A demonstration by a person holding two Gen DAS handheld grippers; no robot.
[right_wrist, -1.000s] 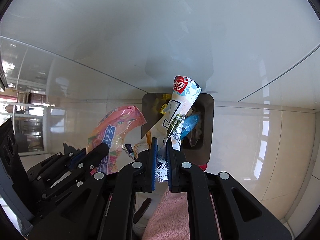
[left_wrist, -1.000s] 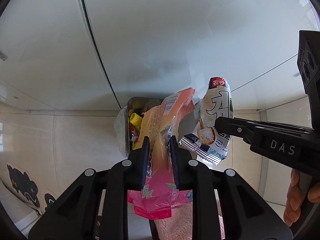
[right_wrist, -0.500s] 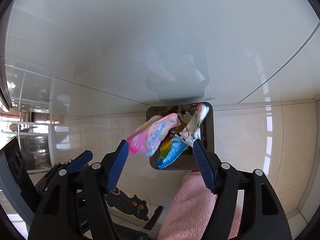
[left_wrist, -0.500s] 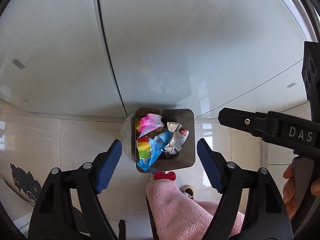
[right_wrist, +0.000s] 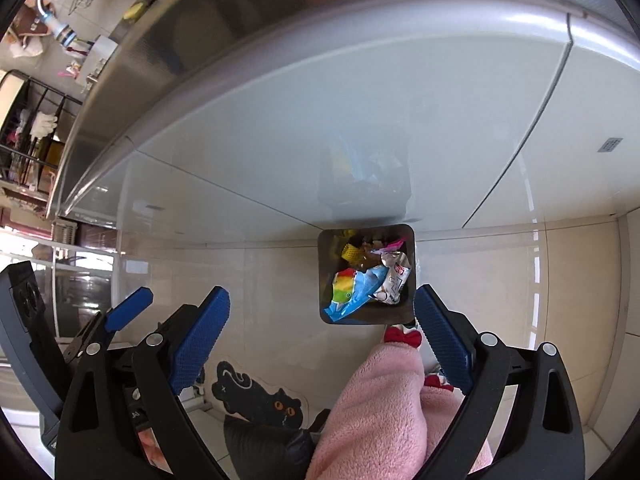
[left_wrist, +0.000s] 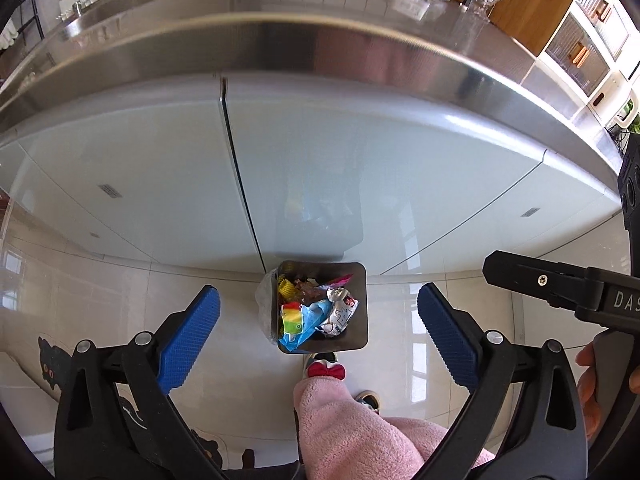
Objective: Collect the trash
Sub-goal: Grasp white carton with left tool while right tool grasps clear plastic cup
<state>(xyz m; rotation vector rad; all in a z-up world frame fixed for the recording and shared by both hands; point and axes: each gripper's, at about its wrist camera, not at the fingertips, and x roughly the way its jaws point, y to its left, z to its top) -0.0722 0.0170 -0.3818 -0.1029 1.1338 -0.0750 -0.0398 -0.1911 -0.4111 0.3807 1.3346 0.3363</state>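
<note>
Blue-padded, both claws hanging spread wide and gripping nothing, high above the floor. Left claw [left_wrist: 318, 322] framing the dark square trash bin [left_wrist: 360, 304] between its jaws in the left wrist view. Right claw [right_wrist: 322, 318] showing the same bin [right_wrist: 326, 280] between its jaws in the right wrist view, nearer the right-hand pad.

Bin standing on pale glossy floor tiles [left_wrist: 180, 288], pushed against the base of a light grey-green cabinet front [left_wrist: 320, 160]; clear liner bag [left_wrist: 265, 300] bulging over the bin's left side.

Trash lying inside the bin, heaped together: a blue wrapper [left_wrist: 306, 326] at the near edge, a rainbow-striped wrapper [left_wrist: 291, 316] touching it on the left, a white and silver crumpled packet [left_wrist: 340, 310] to the right, a yellow piece [left_wrist: 285, 287] toward the back, a pink wrapper edge [left_wrist: 340, 279] behind the silver one.

Steel counter [left_wrist: 320, 44] running above the cabinet. Pink fleece-clad leg [left_wrist: 352, 432] filling the lower middle, with a red bow slipper [left_wrist: 326, 371] just near the bin. Black cat floor mat [right_wrist: 256, 398] lying to the left of the leg.
</note>
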